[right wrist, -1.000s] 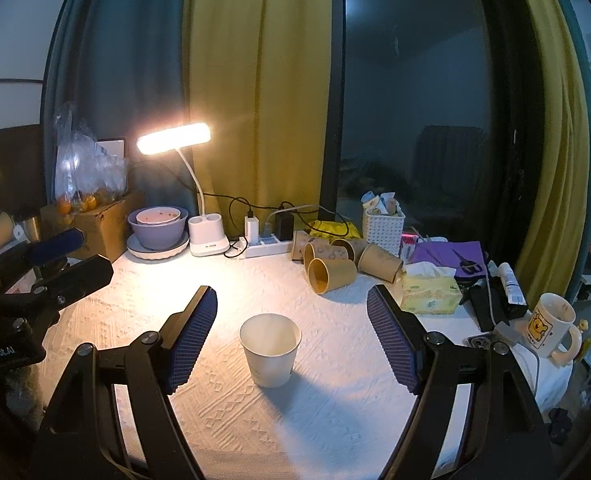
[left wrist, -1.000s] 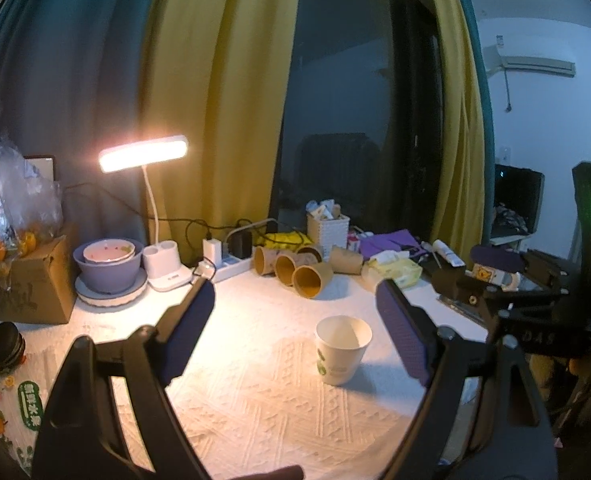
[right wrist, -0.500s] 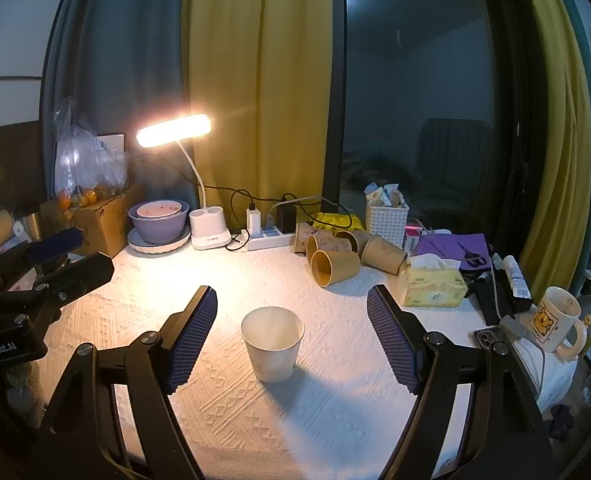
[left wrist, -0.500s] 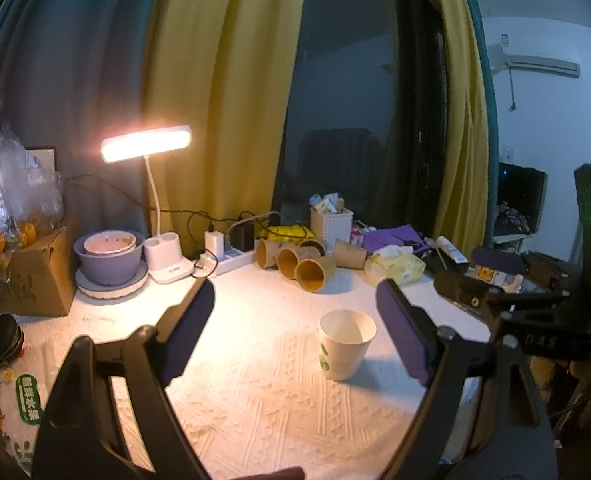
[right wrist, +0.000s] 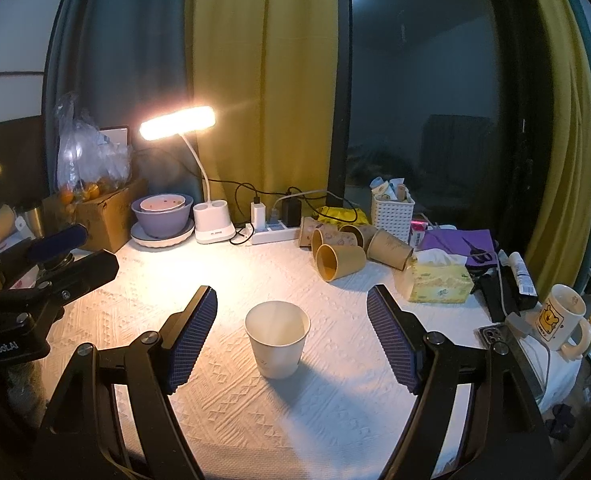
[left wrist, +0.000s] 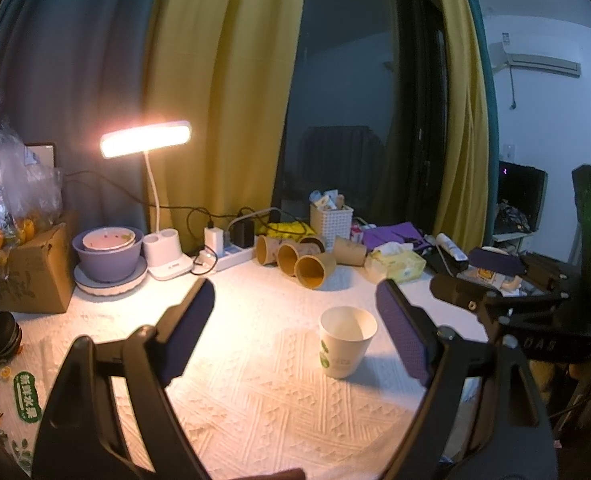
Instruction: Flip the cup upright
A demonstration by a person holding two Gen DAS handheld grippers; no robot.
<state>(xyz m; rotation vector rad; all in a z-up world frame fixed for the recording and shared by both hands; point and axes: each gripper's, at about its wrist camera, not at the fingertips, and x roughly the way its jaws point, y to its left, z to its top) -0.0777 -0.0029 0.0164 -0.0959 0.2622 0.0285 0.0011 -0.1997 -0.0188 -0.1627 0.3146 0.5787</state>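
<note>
Dim room, warm glare from the desk lamp, soft shadows toward the camera, heavy fisheye bending at edges.

The left gripper and right gripper are matte black frames with silver screws. Their fingers carry ribbed blue-purple pads; white lettering marks both bodies.

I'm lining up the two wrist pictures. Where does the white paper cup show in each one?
Left wrist view: the white paper cup stands upright right of centre, close to the right finger of the left tongs.
Right wrist view: the cup stands near the centre, between the fingers of the right tongs.
Shared landmark: the lit desk lamp behind it.
</note>
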